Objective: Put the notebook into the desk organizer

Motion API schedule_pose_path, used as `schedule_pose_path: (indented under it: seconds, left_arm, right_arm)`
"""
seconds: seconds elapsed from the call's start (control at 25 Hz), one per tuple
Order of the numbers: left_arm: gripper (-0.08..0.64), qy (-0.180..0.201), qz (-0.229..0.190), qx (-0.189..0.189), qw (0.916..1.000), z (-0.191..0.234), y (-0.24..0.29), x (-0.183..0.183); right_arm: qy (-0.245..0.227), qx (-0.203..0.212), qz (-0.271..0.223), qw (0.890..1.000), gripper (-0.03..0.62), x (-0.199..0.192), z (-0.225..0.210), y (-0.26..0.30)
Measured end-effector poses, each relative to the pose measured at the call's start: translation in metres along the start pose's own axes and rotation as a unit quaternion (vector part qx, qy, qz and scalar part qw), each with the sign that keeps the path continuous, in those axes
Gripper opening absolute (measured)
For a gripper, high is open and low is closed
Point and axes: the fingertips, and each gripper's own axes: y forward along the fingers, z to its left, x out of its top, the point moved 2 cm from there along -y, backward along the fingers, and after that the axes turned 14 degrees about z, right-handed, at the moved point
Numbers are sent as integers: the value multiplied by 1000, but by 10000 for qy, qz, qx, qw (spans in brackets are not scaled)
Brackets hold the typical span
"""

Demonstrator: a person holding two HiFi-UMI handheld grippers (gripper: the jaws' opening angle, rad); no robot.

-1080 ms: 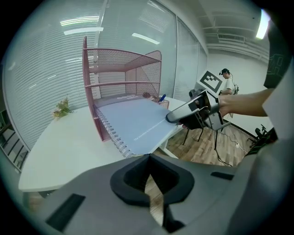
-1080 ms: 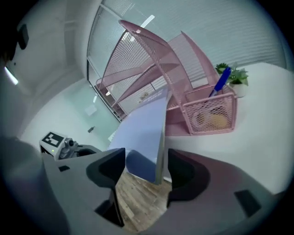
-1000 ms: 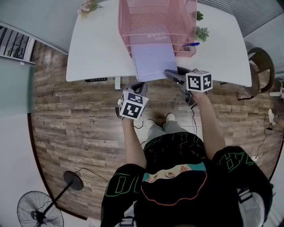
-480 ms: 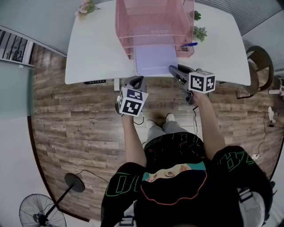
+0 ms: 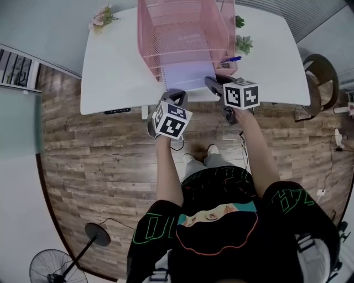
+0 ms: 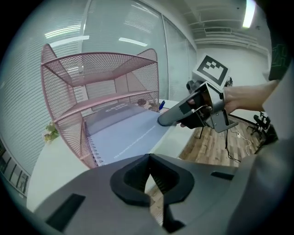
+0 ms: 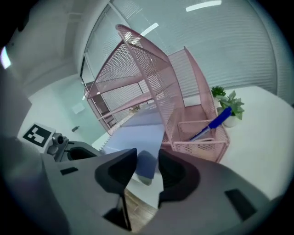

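Note:
A lilac spiral notebook (image 5: 185,74) lies on the bottom shelf of the pink wire desk organizer (image 5: 182,33), its near part sticking out toward the table edge. My left gripper (image 5: 176,95) is shut and empty just before the notebook's near edge; in the left gripper view the jaws (image 6: 148,158) meet in front of the notebook (image 6: 126,133). My right gripper (image 5: 213,84) is at the notebook's near right corner. Its jaws (image 7: 147,158) have just been opening and stand apart, with the notebook's corner (image 7: 138,133) in line with the gap and no pad pressing on it.
The organizer (image 7: 151,69) stands on a white table (image 5: 116,72). A blue pen (image 5: 232,58) lies in its side basket, with two small potted plants (image 5: 243,43) beside it. Flowers (image 5: 102,16) sit at the far left corner. A chair (image 5: 321,83) stands at the right.
The notebook has slid deeper into the organizer. Both grippers have moved toward the table after it, the left one up to the notebook's near edge. The right jaws stand narrower than before.

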Motion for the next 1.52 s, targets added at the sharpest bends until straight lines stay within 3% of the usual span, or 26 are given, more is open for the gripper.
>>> schedule_pose_path:
  seconds: [0.24, 0.44, 0.52, 0.6, 0.72, 1.12, 1.32, 1.52]
  left_arm:
    - [-2, 118, -24, 79, 9999, 7, 2, 12]
    - [-2, 65, -113, 255, 9996, 20, 3, 23]
    - [-2, 55, -151, 321, 9994, 24, 5, 30]
    - [-2, 70, -167, 403, 9990, 28, 6, 35]
    - [-2, 17, -151, 544, 9984, 33, 10, 41]
    - [-2, -286, -158, 876, 9956, 39, 13, 50]
    - [-2, -660, -589, 833, 9926, 31, -13, 56]
    - [-2, -1088, -1198, 1064, 9811, 33, -53, 63]
  right_arm:
    - [-924, -1004, 17, 9906, 146, 0, -3, -15]
    - [-1773, -1638, 105, 9704, 143, -2, 1, -23]
    - [-2040, -1789, 112, 9624, 111, -2, 4, -25]
    - [-2200, -1903, 21, 9568, 36, 0, 7, -28]
    - [-2315, -1912, -128, 9538, 4, 4, 11, -33]
    - [-2399, -1933, -172, 9512, 3, 7, 21, -49]
    - [-2235, -1775, -803, 9550, 3, 20, 31, -68]
    - [-2188, -1618, -1186, 9549, 3, 35, 42, -87]
